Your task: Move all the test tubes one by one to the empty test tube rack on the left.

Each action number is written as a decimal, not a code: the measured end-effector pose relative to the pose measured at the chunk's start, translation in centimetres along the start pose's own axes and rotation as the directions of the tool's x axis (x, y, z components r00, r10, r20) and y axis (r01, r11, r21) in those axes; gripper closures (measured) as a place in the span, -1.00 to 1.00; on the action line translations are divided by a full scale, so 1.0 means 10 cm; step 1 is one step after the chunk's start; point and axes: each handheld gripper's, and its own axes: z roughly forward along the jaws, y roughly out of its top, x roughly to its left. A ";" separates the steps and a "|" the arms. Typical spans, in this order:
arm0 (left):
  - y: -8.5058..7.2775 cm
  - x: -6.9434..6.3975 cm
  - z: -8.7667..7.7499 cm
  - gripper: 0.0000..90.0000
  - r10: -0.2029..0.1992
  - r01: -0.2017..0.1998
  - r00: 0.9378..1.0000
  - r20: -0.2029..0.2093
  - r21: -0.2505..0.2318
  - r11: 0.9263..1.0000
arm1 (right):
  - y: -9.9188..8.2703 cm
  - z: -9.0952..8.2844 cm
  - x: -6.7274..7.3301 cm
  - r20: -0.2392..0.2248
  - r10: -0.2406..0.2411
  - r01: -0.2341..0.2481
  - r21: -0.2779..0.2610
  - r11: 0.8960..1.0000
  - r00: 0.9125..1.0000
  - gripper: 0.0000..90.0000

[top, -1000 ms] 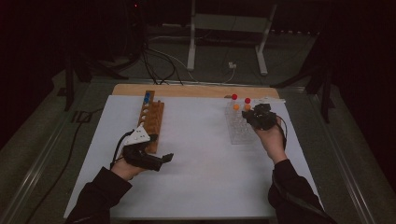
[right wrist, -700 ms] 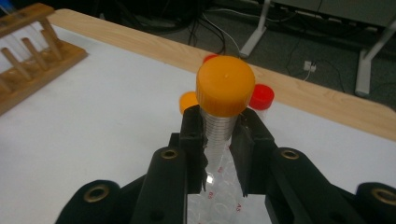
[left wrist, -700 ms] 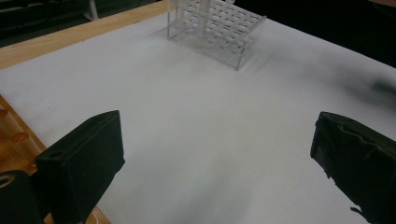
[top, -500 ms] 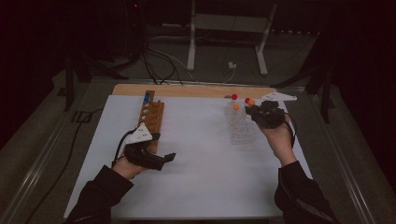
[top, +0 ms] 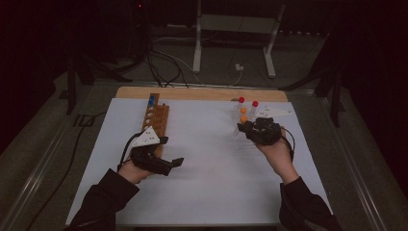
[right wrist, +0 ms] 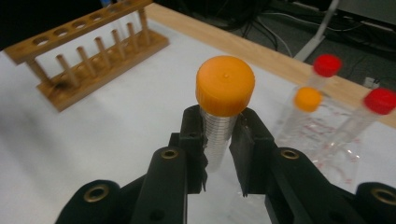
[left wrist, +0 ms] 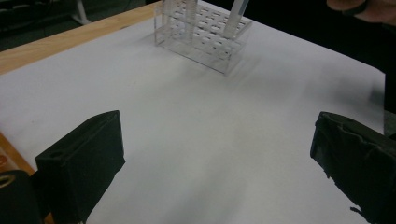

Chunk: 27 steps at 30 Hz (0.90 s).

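Here, left to right. Wooden rack (top: pixel 156 118) far left on the white sheet (top: pixel 202 163), a blue cap (top: pixel 151 100) at its far end. Left gripper (top: pixel 166 166) just near of it, low over the sheet, jaws spread wide, nothing between them. Right gripper (right wrist: pixel 219 140) clenched on an orange-capped tube (right wrist: pixel 224 100), upright, at the clear rack (left wrist: pixel 203 35). Further right in that rack: two red-capped tubes (right wrist: pixel 327 65), one orange-capped (right wrist: pixel 307 99).

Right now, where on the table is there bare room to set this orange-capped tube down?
The white sheet is bare between the wooden rack and the clear rack, and along the near edge between both hands. It's crowded around the clear rack, where capped tubes stand beside the right gripper.
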 end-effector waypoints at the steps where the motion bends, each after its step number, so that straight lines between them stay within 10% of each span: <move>1: 0.01 0.00 0.01 -0.92 0.003 -0.003 1.000 0.006 0.002 1.000 | -0.02 0.01 0.03 -0.007 -0.001 0.001 0.003 1.000 1.000 0.67; 27: 0.30 -0.26 0.27 -0.84 0.079 -0.077 0.991 0.108 -0.019 0.997 | -0.32 0.17 0.74 -0.161 -0.111 0.118 0.037 0.992 0.981 0.67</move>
